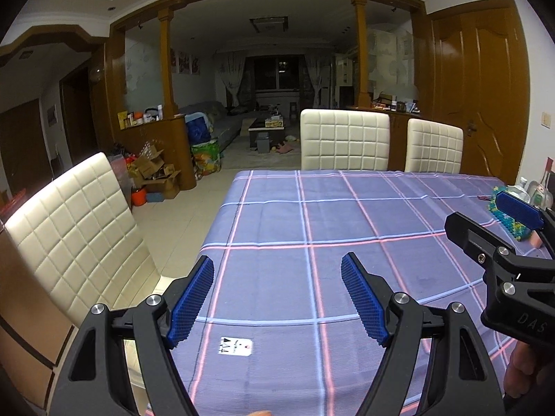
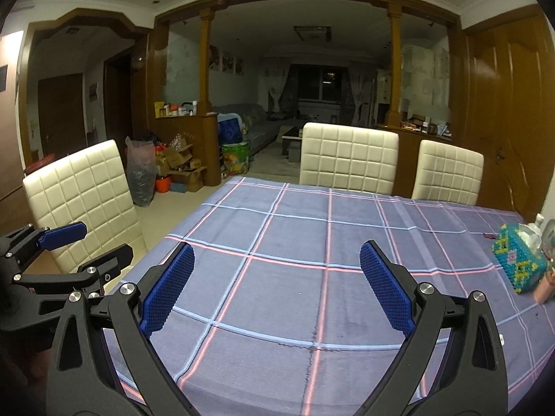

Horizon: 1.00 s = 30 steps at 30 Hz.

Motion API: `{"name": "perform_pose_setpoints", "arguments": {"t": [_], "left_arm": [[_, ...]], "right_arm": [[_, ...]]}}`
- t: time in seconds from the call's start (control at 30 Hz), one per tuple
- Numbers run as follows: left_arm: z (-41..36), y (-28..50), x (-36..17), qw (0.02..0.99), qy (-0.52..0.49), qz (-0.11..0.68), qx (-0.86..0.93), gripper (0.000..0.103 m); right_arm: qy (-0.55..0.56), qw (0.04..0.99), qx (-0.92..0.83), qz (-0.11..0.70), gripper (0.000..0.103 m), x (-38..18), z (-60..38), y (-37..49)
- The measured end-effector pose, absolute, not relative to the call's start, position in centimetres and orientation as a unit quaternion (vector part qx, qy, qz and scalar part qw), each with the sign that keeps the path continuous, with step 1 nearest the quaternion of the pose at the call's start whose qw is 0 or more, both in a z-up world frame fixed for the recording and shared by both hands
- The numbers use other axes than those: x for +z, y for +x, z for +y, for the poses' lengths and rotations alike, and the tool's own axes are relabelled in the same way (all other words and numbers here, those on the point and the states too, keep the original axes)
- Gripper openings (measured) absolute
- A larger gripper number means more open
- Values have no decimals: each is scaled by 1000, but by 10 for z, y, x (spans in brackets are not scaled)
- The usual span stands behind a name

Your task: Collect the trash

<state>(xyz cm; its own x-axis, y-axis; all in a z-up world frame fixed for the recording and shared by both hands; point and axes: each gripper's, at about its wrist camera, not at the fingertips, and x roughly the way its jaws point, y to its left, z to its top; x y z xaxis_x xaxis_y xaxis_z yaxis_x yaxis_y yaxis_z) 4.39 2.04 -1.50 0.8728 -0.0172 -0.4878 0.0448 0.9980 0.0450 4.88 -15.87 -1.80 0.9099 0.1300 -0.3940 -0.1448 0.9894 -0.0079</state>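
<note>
A purple checked tablecloth covers the table [image 1: 347, 215] [image 2: 295, 228]. A small white printed tag [image 1: 236, 346] lies on the cloth just below my left gripper [image 1: 277, 259], which hovers open over the table's near left corner with nothing between its blue pads. My right gripper [image 2: 277, 247] is also open and empty above the cloth; it shows at the right edge of the left wrist view [image 1: 485, 218]. The left gripper [image 2: 104, 242] appears at the left in the right wrist view. A tiny red scrap [image 2: 489, 235] lies far right on the cloth.
A beaded turquoise tissue box [image 2: 518, 263] and glass bottles [image 1: 541, 192] stand at the table's right edge. Cream quilted chairs stand at the left [image 1: 69, 235] and far side [image 1: 345, 140]. Cardboard boxes [image 1: 156, 173] and a filled plastic bag [image 2: 140, 173] sit on the floor.
</note>
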Motion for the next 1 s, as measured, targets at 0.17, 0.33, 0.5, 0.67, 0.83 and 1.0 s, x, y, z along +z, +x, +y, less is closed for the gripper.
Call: {"name": "perform_pose_setpoints", "arguments": {"t": [0.17, 0.33, 0.5, 0.67, 0.83, 1.0], "left_arm": [[8, 38, -8, 970, 27, 240, -22, 74], [3, 36, -5, 971, 29, 238, -24, 74], [4, 34, -7, 967, 34, 252, -6, 74], [12, 32, -10, 966, 31, 256, 3, 74], [23, 29, -11, 965, 23, 261, 4, 74], [28, 24, -11, 964, 22, 264, 6, 74]], "right_arm": [[-11, 979, 64, 194, 96, -13, -172, 40], [-11, 980, 61, 189, 96, -11, -178, 35], [-11, 978, 69, 194, 96, -13, -174, 32], [-21, 977, 81, 194, 96, -12, -163, 31], [-25, 977, 85, 193, 96, -11, -156, 31], [-30, 977, 90, 191, 96, -10, -151, 29]]}}
